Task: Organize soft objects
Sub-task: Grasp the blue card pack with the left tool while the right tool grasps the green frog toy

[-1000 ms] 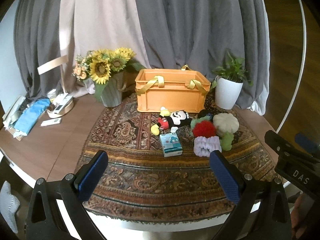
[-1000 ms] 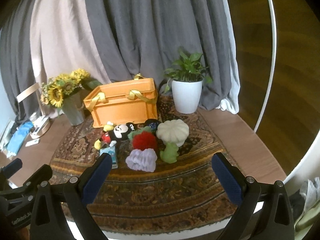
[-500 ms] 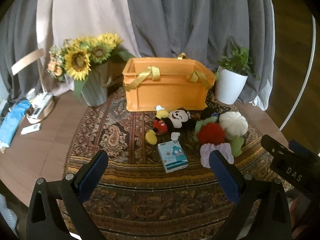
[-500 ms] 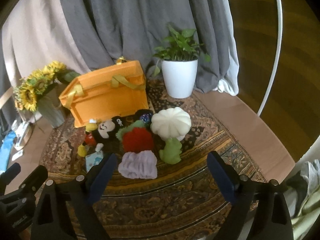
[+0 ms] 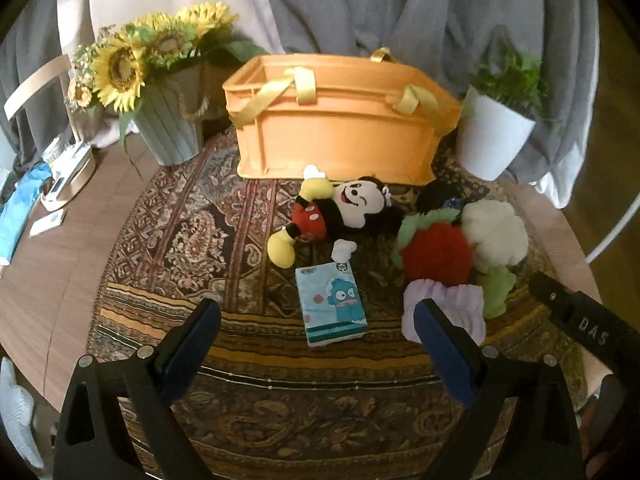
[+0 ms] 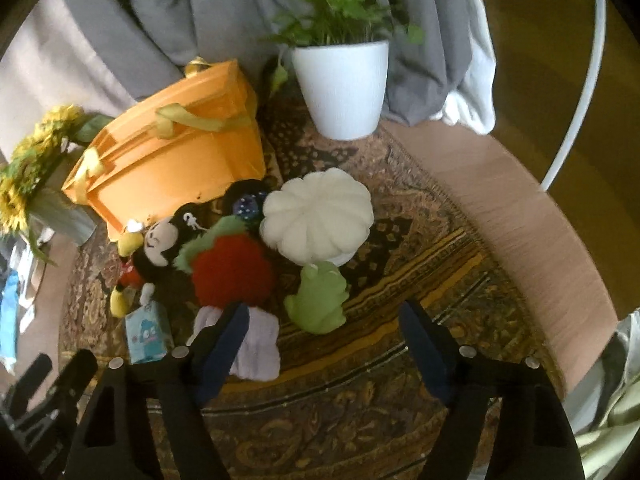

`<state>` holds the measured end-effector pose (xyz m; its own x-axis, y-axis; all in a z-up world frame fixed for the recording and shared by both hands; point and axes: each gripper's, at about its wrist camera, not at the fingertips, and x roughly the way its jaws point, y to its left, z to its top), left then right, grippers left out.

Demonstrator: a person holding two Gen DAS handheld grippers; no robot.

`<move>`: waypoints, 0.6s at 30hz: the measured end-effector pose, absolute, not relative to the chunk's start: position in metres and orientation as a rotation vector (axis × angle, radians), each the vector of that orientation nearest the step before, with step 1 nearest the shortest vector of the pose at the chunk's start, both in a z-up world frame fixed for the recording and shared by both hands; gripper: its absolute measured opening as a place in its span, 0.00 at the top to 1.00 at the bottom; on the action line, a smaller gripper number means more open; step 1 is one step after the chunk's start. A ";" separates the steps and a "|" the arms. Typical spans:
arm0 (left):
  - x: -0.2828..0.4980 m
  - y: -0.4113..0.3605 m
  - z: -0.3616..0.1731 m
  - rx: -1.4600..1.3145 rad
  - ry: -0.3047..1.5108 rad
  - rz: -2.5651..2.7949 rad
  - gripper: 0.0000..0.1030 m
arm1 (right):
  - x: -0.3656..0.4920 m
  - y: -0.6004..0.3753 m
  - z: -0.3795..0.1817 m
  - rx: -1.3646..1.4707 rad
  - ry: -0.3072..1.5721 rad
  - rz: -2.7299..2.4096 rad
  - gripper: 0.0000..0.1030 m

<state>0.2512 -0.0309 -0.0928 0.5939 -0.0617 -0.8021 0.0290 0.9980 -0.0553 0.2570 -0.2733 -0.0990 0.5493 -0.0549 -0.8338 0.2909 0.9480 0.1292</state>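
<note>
An orange bin [image 5: 340,120] [image 6: 168,160] with yellow straps stands at the back of a patterned rug. In front of it lie a mouse plush [image 5: 340,208] [image 6: 156,244], a red fluffy ball [image 5: 436,252] [image 6: 232,272], a cream pumpkin cushion [image 5: 496,232] [image 6: 316,216], a green soft toy [image 6: 318,300], a lilac cloth [image 5: 460,312] [image 6: 256,344] and a tissue pack [image 5: 330,304] [image 6: 146,338]. My left gripper [image 5: 316,344] hovers over the tissue pack, jaws wide and closing, nothing between them. My right gripper [image 6: 320,348] hangs just short of the green toy, jaws closing on nothing.
A sunflower vase [image 5: 168,128] stands left of the bin and a white potted plant [image 6: 342,88] [image 5: 492,136] to its right. Remotes and a blue cloth [image 5: 16,216] lie on the wooden table at far left. Grey curtains hang behind.
Both grippers have come forward and down toward the pile of toys, which looks larger. The right gripper's jaws have narrowed clearly; the left's only slightly.
</note>
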 end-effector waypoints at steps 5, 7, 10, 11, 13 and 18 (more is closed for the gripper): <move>0.273 -0.038 -0.113 -0.044 1.008 -0.027 0.07 | 0.278 -0.280 -0.117 0.290 1.017 -0.198 0.26; 0.281 -0.040 -0.120 -0.037 1.024 -0.017 0.07 | 0.285 -0.284 -0.125 0.302 1.041 -0.205 0.26; 0.292 -0.043 -0.133 -0.035 1.056 -0.010 0.08 | 0.295 -0.287 -0.136 0.316 1.071 -0.211 0.30; 0.296 -0.043 -0.137 -0.037 1.068 -0.007 0.10 | 0.298 -0.288 -0.140 0.323 1.081 -0.209 0.30; 0.304 -0.044 -0.146 -0.043 1.092 -0.006 0.11 | 0.303 -0.288 -0.147 0.326 1.093 -0.215 0.33; 0.315 -0.047 -0.161 -0.036 1.120 0.002 0.14 | 0.310 -0.292 -0.163 0.360 1.134 -0.221 0.35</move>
<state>0.3154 -0.0472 -0.1608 0.4358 -0.0169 -0.8999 -0.0196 0.9994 -0.0283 0.3099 -0.2915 -0.1628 0.4106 0.0097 -0.9118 0.3508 0.9213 0.1678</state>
